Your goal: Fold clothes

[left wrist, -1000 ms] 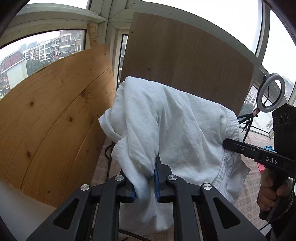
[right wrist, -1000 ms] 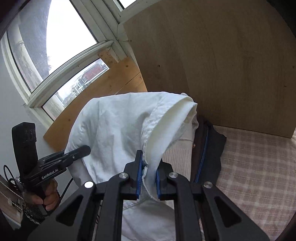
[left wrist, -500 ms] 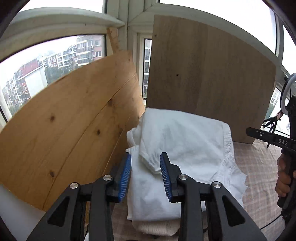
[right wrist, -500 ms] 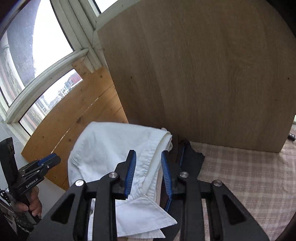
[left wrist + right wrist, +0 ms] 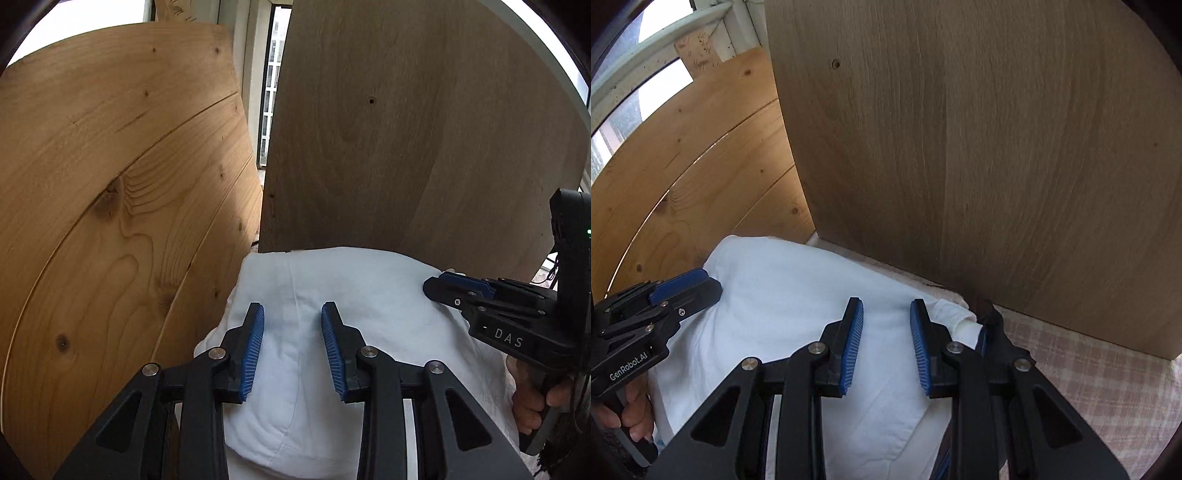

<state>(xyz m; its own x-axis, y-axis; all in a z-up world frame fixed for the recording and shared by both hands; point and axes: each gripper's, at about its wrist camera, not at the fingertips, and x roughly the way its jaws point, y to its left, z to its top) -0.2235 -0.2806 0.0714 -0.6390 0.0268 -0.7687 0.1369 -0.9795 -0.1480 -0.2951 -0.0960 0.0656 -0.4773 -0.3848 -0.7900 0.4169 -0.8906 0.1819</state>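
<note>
Two wooden boards (image 5: 997, 147) stand along the checked tabletop (image 5: 1108, 376) edge behind a white shirt (image 5: 332, 288); both grippers' jaws spread, empty, above it.

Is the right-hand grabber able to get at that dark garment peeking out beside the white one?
Probably yes. The dark garment lies uncovered just right of the right gripper, whose jaws stand open over the white shirt.
</note>
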